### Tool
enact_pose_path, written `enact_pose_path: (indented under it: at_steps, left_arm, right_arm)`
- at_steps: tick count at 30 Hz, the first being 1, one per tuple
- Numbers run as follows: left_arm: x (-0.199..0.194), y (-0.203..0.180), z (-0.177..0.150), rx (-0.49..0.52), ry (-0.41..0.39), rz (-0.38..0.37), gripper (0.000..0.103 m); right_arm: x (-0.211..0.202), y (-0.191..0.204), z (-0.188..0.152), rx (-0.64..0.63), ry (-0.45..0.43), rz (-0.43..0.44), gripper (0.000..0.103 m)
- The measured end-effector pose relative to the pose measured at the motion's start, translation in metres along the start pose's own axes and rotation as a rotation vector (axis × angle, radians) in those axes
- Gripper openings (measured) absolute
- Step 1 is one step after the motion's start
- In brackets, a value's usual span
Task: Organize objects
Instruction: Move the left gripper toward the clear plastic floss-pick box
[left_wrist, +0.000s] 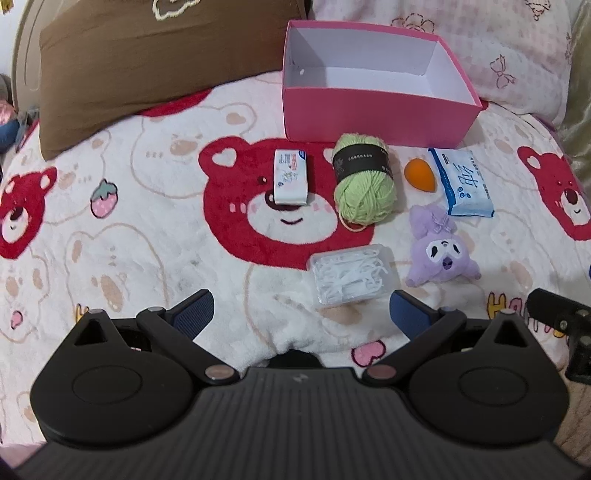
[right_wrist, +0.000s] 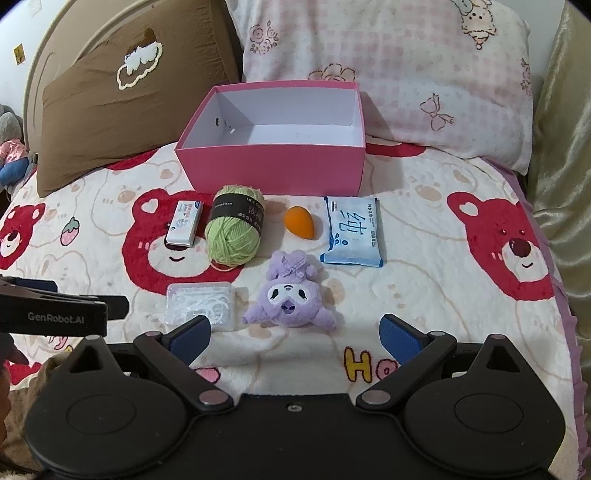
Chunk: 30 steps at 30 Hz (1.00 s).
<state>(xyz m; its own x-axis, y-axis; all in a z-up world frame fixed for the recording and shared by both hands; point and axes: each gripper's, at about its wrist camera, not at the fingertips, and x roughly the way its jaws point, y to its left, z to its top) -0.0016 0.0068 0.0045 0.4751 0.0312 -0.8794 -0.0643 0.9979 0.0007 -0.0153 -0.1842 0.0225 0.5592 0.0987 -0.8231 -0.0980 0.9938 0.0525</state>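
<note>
Going left to right on the bed: a brown pillow (right_wrist: 122, 110) is propped at the back left, and on the bear-print blanket (right_wrist: 461, 295) in front of it there's a small white packet (right_wrist: 183, 222), then a green yarn ball (right_wrist: 233, 229) with a black band, touching the front wall of the pink box (right_wrist: 269, 168). The box is open on top and I can only see its white inside, nothing in it. Next comes an orange egg-shaped sponge (right_wrist: 299, 220) and a blue-and-white tissue pack (right_wrist: 352, 231). Closer in, there's a clear plastic case of floss picks (right_wrist: 201, 304), lid shut, and beside it a purple plush toy (right_wrist: 290, 301) lying face up. Left gripper (left_wrist: 301, 317) and right gripper (right_wrist: 295, 338) both hover low, jaws spread wide, holding nothing. A pink pillow (right_wrist: 406, 74) sits behind the box.
</note>
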Motion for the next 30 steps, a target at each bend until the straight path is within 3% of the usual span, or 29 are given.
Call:
enact_pose_path:
  at_steps: [24, 30]
  left_arm:
    - [-0.017, 0.000, 0.012, 0.018, -0.022, -0.020, 0.103]
    - [-0.005, 0.008, 0.023, 0.019, 0.000, -0.054, 0.101]
  right_arm:
    - [-0.016, -0.004, 0.011, -0.011, -0.030, -0.039, 0.100]
    - [-0.013, 0.004, 0.017, -0.063, -0.048, 0.053, 0.100]
